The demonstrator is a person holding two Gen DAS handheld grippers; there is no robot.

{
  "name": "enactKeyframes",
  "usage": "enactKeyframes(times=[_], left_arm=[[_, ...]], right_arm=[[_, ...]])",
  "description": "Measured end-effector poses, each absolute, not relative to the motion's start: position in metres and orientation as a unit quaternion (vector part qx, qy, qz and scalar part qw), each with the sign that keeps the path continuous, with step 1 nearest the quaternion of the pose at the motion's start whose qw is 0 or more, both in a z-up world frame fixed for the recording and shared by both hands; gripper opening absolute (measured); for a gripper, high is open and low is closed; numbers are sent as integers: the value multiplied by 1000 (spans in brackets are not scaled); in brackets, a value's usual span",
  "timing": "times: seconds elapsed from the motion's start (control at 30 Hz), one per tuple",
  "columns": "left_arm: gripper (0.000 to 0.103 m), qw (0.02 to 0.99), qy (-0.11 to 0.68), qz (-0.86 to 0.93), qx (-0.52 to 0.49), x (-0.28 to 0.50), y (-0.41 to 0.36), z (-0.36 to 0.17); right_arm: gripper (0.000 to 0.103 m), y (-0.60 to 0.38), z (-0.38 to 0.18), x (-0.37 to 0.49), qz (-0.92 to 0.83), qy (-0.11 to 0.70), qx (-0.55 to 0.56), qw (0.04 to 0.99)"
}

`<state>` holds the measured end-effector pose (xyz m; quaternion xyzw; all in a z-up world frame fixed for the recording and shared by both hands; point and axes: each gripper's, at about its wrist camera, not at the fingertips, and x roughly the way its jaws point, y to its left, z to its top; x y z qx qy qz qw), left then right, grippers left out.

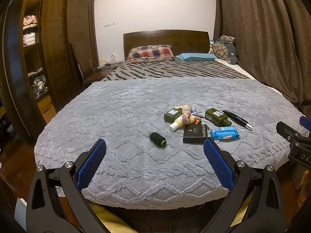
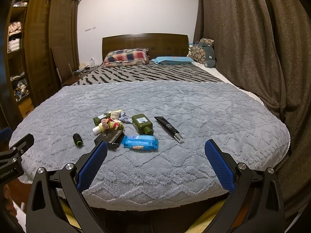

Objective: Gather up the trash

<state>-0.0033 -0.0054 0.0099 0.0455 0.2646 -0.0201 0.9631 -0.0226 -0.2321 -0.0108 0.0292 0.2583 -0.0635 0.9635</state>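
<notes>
A cluster of small items lies on the grey blanket (image 1: pixel 126 116) near the foot of the bed. It holds two dark green bottles (image 1: pixel 217 116) (image 2: pixel 142 123), a black tube (image 1: pixel 237 119) (image 2: pixel 168 129), a blue wipes pack (image 1: pixel 224 133) (image 2: pixel 141 142), a black box (image 1: pixel 195 133) (image 2: pixel 110 136), a small white-capped bottle (image 1: pixel 176 123) and colourful hair ties (image 2: pixel 111 124). A black spool with a green end (image 1: pixel 157 139) (image 2: pixel 77 140) lies apart, to the left. My left gripper (image 1: pixel 155 147) hangs open short of the spool. My right gripper (image 2: pixel 156 149) hangs open short of the wipes pack. Neither holds anything.
A wooden wardrobe (image 1: pixel 58 44) with open shelves stands at the left, a chair (image 1: pixel 81 71) beside the bed. Brown curtains (image 2: pixel 252 48) hang along the right. Pillows (image 1: pixel 151 53) and a striped cover lie toward the headboard. Something yellow (image 1: pixel 108 219) shows below the bed's foot edge.
</notes>
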Motion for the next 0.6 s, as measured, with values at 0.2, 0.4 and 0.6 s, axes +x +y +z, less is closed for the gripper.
enactKeyframes(times=[0.2,0.4,0.6], left_arm=[[95,963,264,-21,45,-3,-5,10],[95,963,263,-21,45,-4,-5,10],[95,963,264,-22,46,-3,-5,10]], right_arm=[[100,-229,-12,-23,-62,259,26,963],[100,-230,-12,-23,-62,259,26,963],[100,-230,-12,-23,-61,259,26,963]])
